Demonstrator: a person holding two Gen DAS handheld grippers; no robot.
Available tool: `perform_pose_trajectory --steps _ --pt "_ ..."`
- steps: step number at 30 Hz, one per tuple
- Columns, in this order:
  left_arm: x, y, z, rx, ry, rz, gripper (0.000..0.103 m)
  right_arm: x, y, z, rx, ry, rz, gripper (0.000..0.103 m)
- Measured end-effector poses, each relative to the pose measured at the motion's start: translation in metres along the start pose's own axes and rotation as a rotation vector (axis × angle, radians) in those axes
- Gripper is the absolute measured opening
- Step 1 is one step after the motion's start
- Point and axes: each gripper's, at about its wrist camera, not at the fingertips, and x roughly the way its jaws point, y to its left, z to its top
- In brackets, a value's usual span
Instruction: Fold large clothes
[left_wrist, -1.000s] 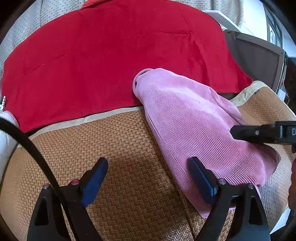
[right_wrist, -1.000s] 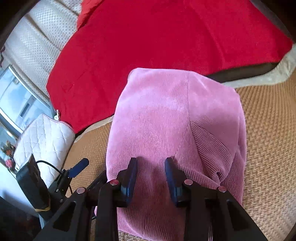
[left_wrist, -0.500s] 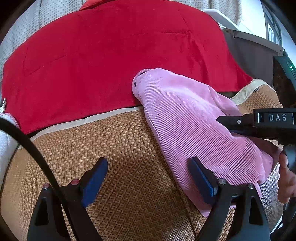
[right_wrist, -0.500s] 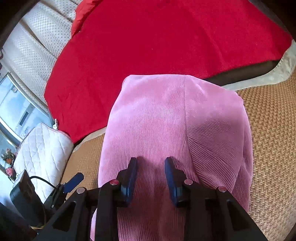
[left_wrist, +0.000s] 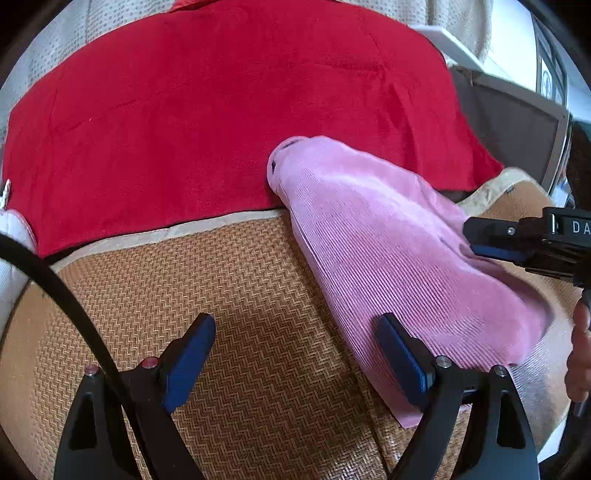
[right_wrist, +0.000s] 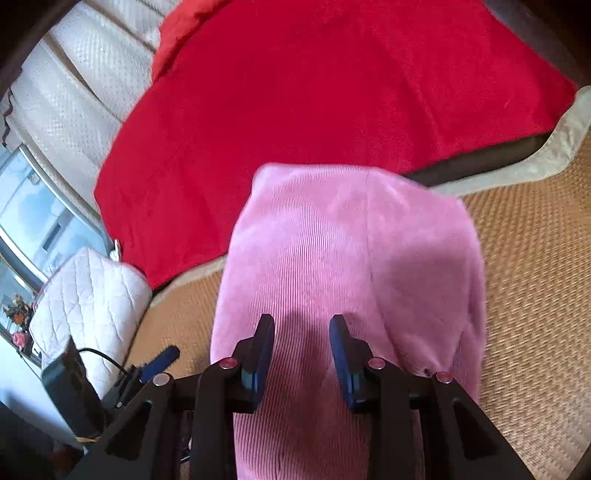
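Pink corduroy garment lies folded on the woven mat, its far end on the red blanket. Left gripper gapes wide; right gripper hovers part-open, empty. Best press flat, square the edges.

The left gripper hovers with fingers spread wide; the right gripper fingers stand narrowly parted.

A pink ribbed garment is seen folded into a long bundle, laid on the woven mat, its far end touching the red cloth.
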Motion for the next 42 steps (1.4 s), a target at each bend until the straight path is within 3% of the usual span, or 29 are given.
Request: perform_pose_trajectory --steps 4,6,10,14,17,19,21,23,29,34,42 --pt "-0.020 0.005 0.002 -0.036 -0.078 -0.096 0.089 -0.011 -0.010 0.002 0.013 -0.041 -0.044 0.035" --pt "-0.025 -0.003 0.002 -0.009 -0.101 -0.147 0.089 -0.008 -0.018 0.001 0.028 -0.026 -0.054 0.036" --pt "0.000 -0.026 -0.008 0.086 -0.013 -0.117 0.090 0.015 -0.032 -0.006 0.036 0.052 -0.086 0.037" --pt "0.006 -0.010 -0.005 -0.020 0.031 -0.192 0.090 0.009 -0.035 -0.004 0.065 0.043 -0.064 0.037" --pt "0.004 -0.001 -0.005 -0.044 0.021 -0.209 0.090 -0.003 -0.044 -0.001 0.093 0.011 -0.040 0.037" --pt "-0.002 0.000 -0.004 -0.033 0.003 -0.207 0.090 -0.012 -0.055 0.002 0.135 -0.020 -0.037 0.041" --pt "-0.009 0.004 -0.003 -0.038 -0.020 -0.217 0.090 -0.019 -0.065 0.003 0.192 -0.050 -0.021 0.055" --pt "-0.017 0.002 -0.001 -0.044 -0.040 -0.249 0.090 -0.028 -0.069 0.006 0.210 -0.093 0.016 0.055" --pt "-0.007 -0.014 -0.007 0.041 0.016 -0.210 0.090 -0.027 -0.045 0.004 0.104 -0.055 0.041 0.055" --pt "0.004 -0.017 -0.010 0.056 0.047 -0.179 0.093 0.013 -0.034 -0.010 0.057 0.084 -0.042 0.055" --pt "-0.001 -0.024 -0.012 0.092 0.023 -0.125 0.093 0.016 -0.035 -0.009 0.076 0.079 -0.054 0.055"
